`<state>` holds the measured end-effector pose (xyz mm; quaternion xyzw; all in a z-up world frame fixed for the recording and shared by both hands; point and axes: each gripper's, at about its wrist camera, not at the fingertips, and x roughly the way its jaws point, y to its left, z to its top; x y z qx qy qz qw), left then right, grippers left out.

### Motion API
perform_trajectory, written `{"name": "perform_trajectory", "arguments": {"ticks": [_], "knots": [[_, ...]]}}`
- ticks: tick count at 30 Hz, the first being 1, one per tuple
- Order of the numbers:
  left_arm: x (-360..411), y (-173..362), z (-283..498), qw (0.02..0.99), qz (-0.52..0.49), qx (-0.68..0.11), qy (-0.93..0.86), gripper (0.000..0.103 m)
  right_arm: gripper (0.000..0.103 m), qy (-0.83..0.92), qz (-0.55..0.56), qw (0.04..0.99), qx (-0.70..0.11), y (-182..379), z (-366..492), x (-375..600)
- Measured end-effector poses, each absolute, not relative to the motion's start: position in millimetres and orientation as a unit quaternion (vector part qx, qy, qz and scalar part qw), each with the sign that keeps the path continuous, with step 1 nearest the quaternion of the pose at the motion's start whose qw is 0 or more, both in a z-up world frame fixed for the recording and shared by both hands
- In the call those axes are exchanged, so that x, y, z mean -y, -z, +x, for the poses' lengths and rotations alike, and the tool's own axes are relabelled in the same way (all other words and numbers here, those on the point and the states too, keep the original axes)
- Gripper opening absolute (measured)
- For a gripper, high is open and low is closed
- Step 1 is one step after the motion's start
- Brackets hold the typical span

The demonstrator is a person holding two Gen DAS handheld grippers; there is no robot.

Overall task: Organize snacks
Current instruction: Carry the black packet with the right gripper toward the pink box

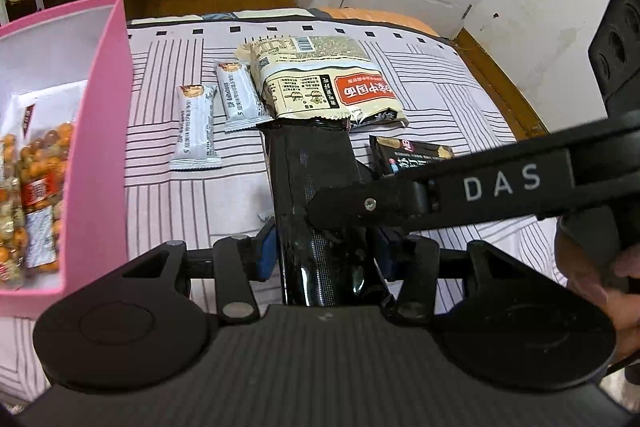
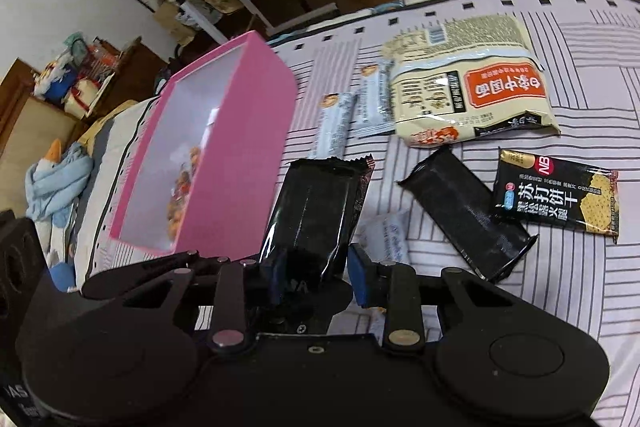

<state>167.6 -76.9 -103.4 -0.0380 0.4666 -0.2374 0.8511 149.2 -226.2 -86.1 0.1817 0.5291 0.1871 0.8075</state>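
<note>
Each hand holds a black pack up off the bed. The left gripper [image 1: 324,255] has its blue pads squeezed on one black pack [image 1: 312,195], and the right gripper [image 2: 314,271] is pinched on another black pack [image 2: 320,203]. In the left view the right gripper's arm crosses in front of the left pack.

The pink box [image 2: 256,131] sits on the bed just to the left of them. Some bags of orange nuts [image 1: 38,203] are already inside it, so a bit of the job is done.

A lot is still out on the striped sheet [image 2: 560,287]: two white bars [image 1: 196,127], a big noodle bag [image 1: 324,79], a cracker pack [image 2: 556,193], one more black pack [image 2: 466,219] and a small white packet [image 2: 384,235].

I think the two held packs go in the box next. Then the rest must follow.
</note>
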Motion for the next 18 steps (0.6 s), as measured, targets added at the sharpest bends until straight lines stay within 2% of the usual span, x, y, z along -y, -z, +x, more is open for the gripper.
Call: {"name": "perform_trajectory", "arguments": {"ticks": [18], "knots": [[12,51,106,0.864,-0.015,-0.456,0.211,0.046,0.038,-0.243,0.139,0.806,-0.521,37,112,145]]}}
